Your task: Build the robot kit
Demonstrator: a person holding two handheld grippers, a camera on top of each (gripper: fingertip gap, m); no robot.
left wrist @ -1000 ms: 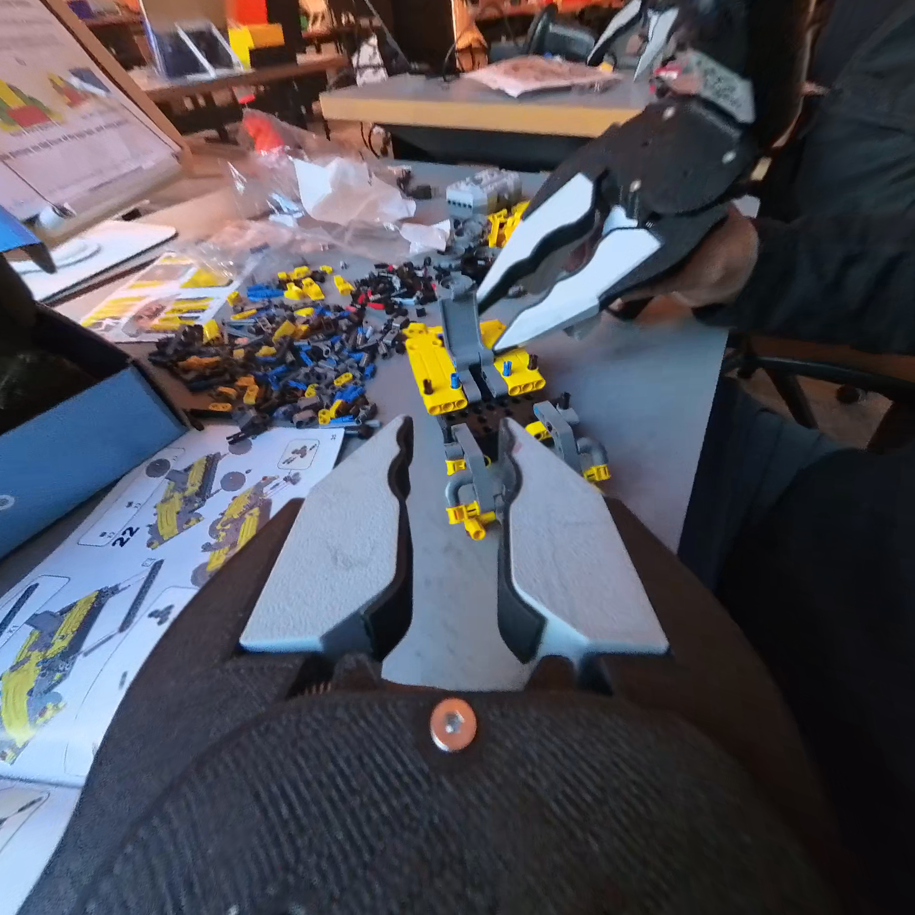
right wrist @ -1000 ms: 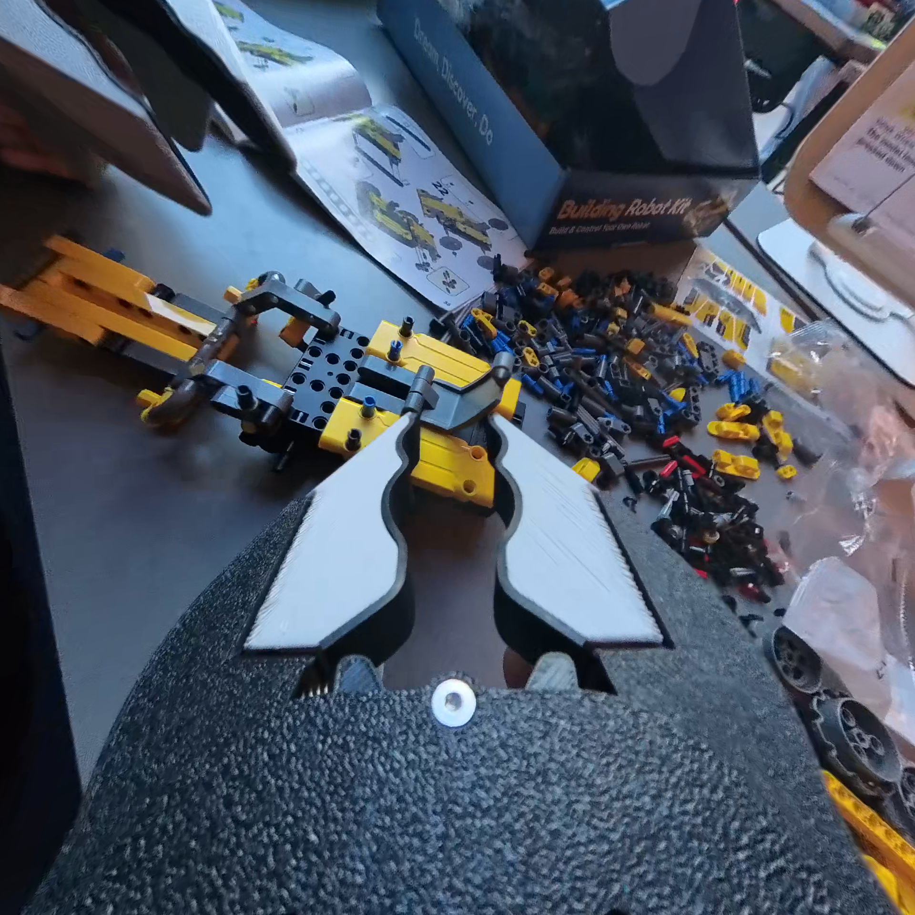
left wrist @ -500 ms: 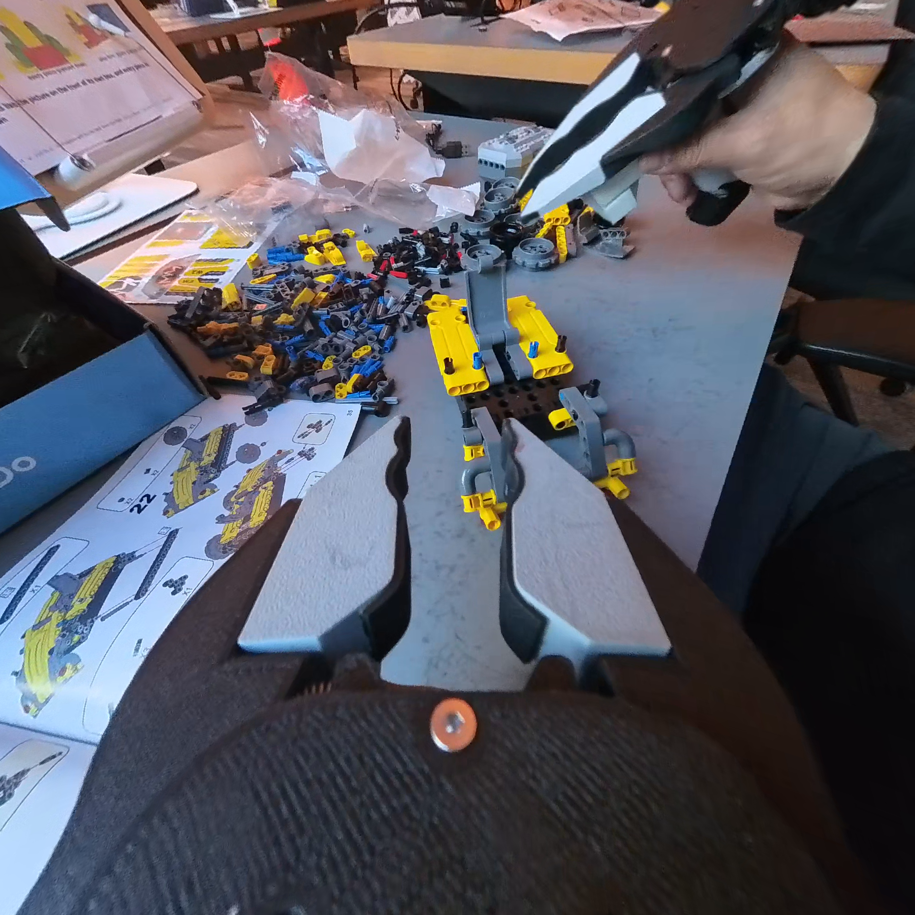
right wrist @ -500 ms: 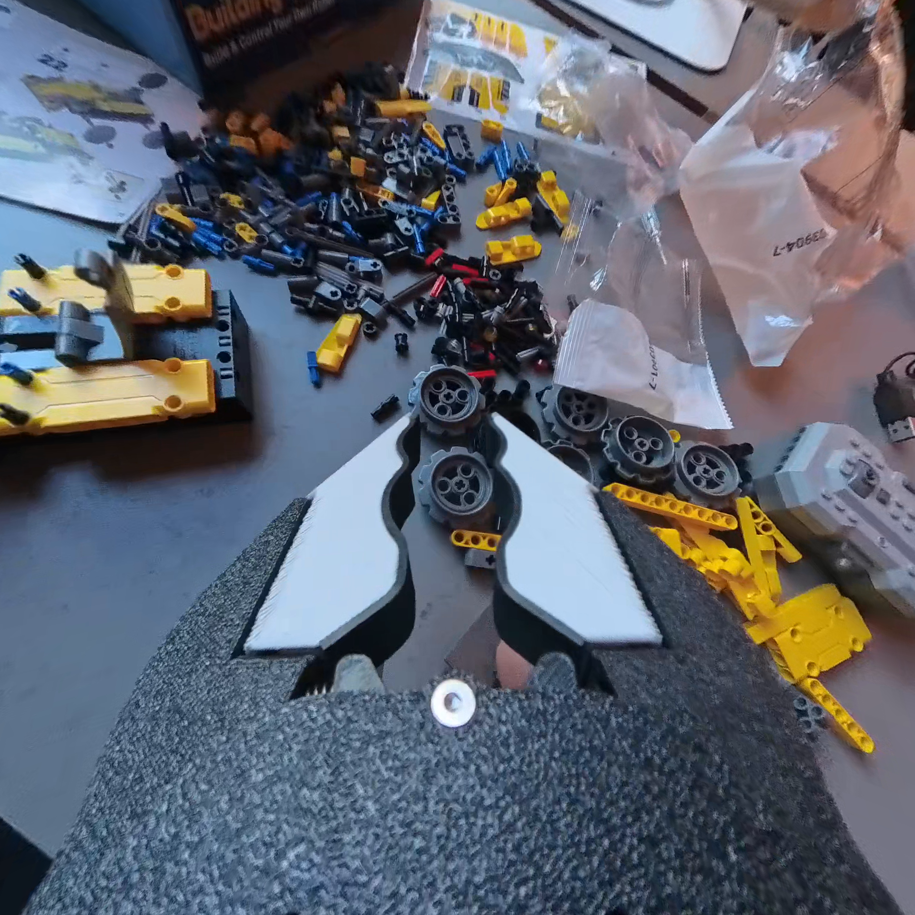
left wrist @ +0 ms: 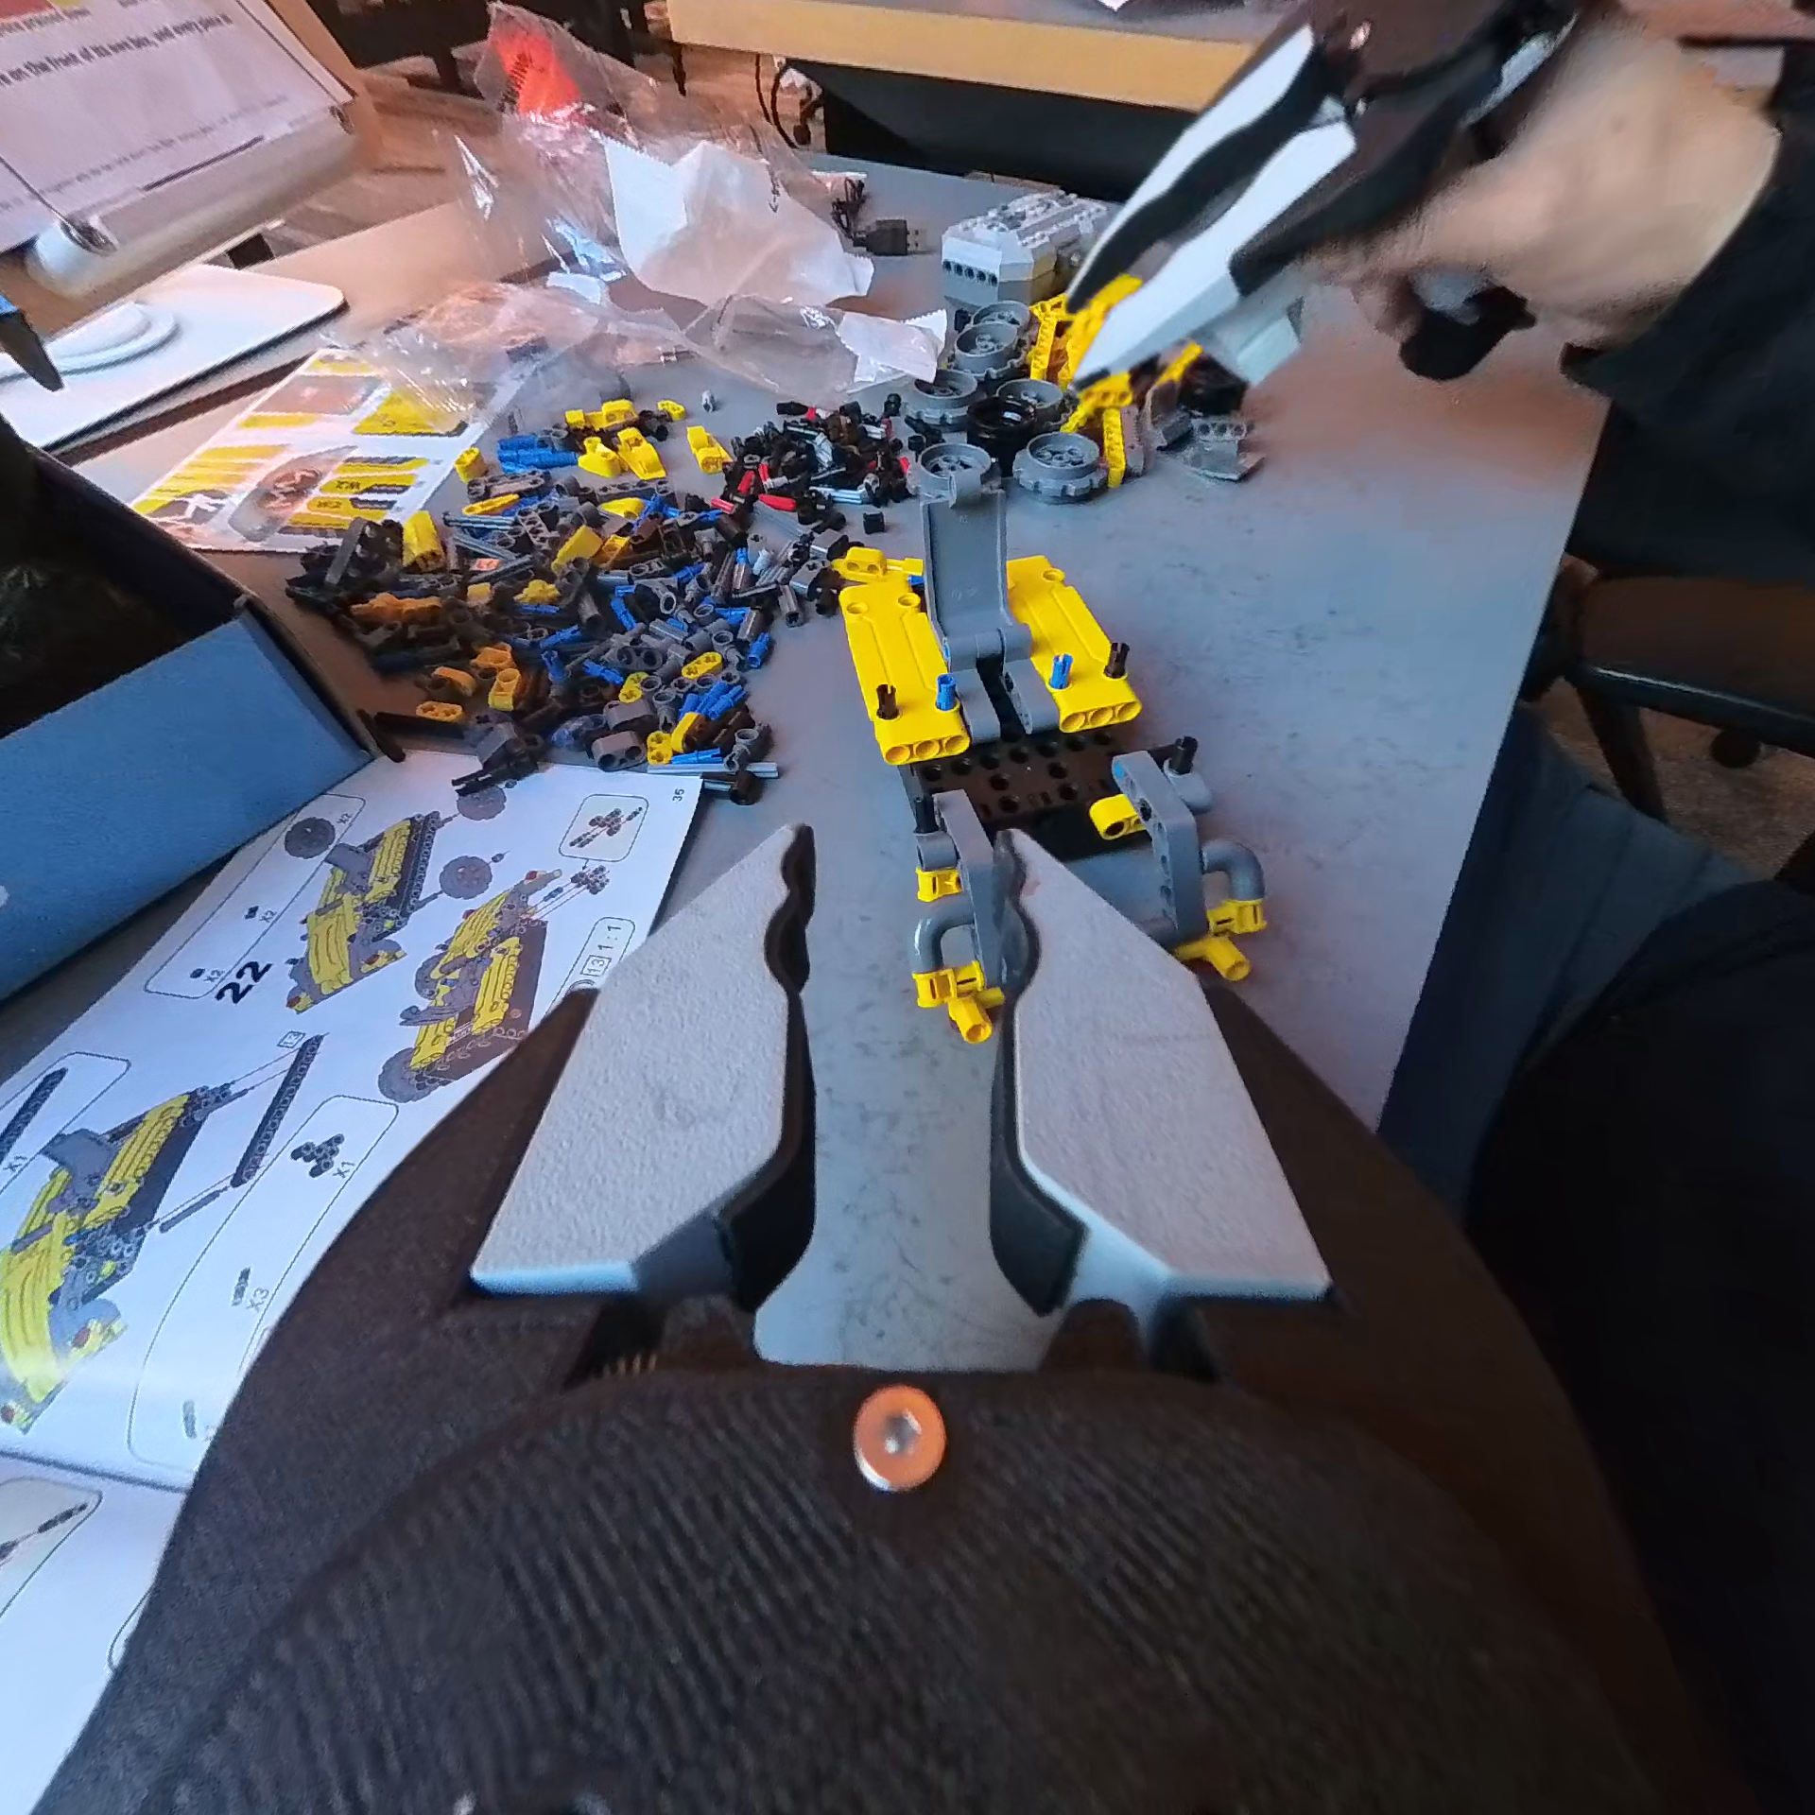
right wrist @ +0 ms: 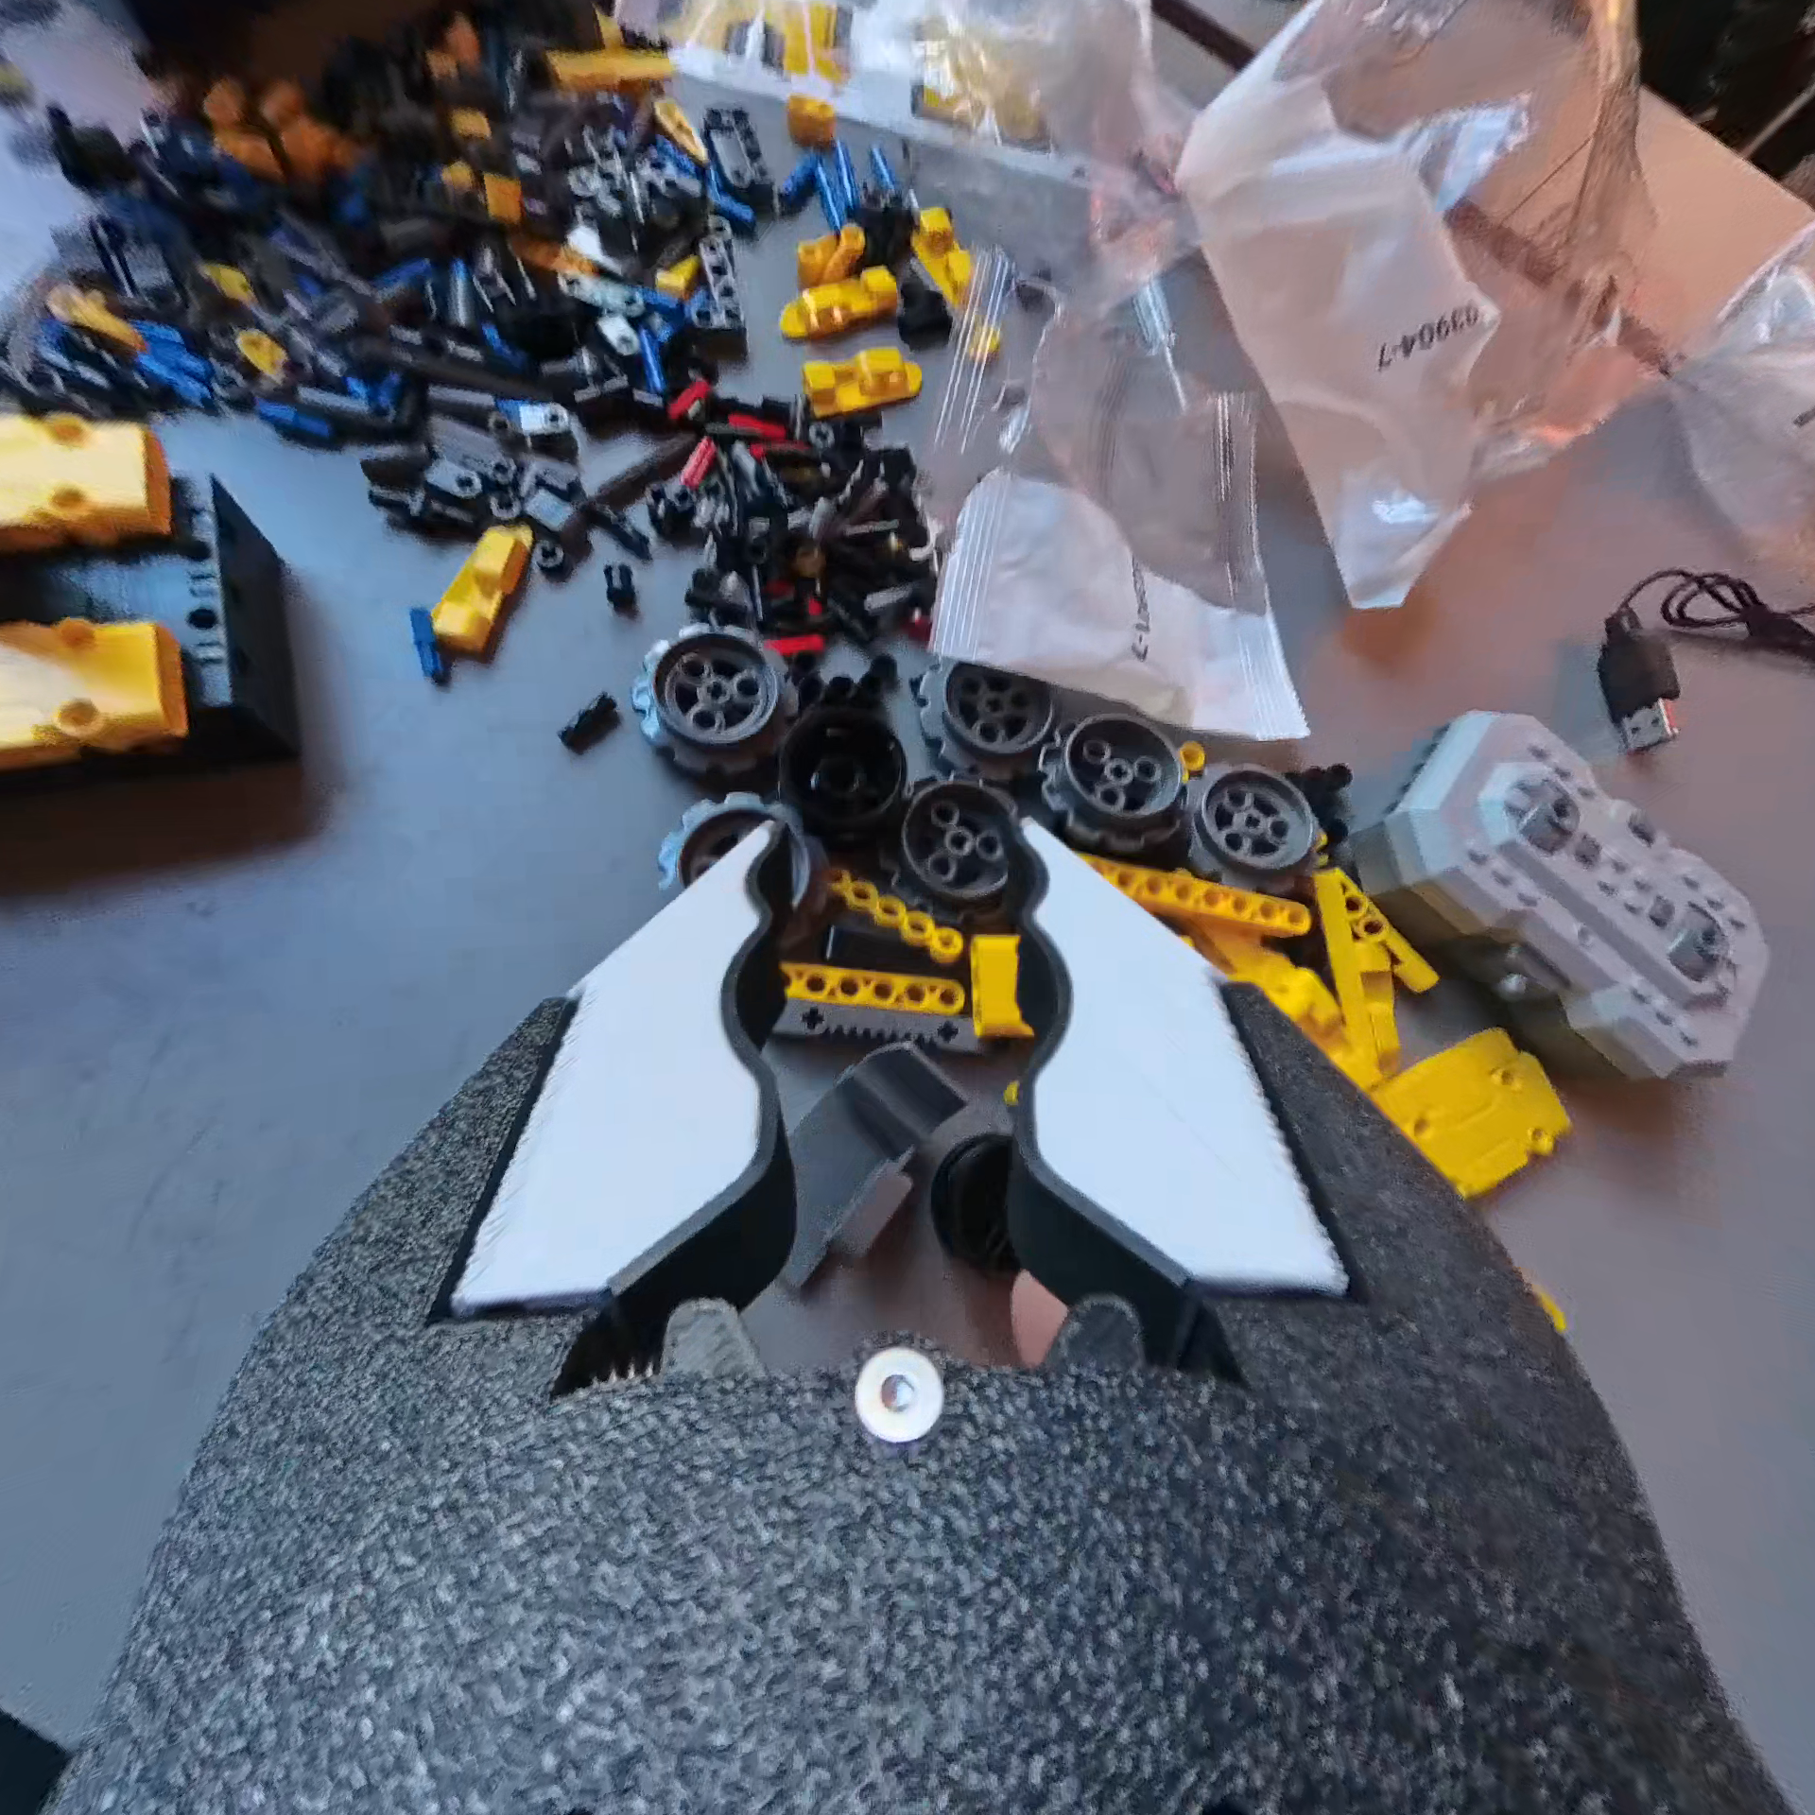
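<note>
A partly built yellow, black and grey brick model [left wrist: 992, 678] lies on the grey table [left wrist: 1355, 687]. My left gripper [left wrist: 904, 854] is open and empty at the model's near end; its right finger [left wrist: 1100, 1061] is beside a grey arm piece [left wrist: 982, 904] of the model. My right gripper [right wrist: 899, 845] is open and empty, low over a dark grey wheel [right wrist: 958, 845] and yellow beams [right wrist: 874, 982]. It also shows in the left wrist view [left wrist: 1085, 329], held by a hand over the same pile. The model's end shows at the left of the right wrist view [right wrist: 98, 589].
A pile of small black, blue and yellow parts [left wrist: 589, 599] lies left of the model. An instruction booklet [left wrist: 295, 982] and a blue box [left wrist: 147, 746] are at the left. Several wheels [right wrist: 1115, 776], a grey motor block [right wrist: 1571, 884], plastic bags [right wrist: 1375, 295] and a USB plug [right wrist: 1635, 687] surround the right gripper. Some 30 cm of space lies between my two pairs of fingers.
My right gripper left the model, swung over to the wheels and yellow beams, dropped lower and opened wider. My left gripper stayed by the model's near end.
</note>
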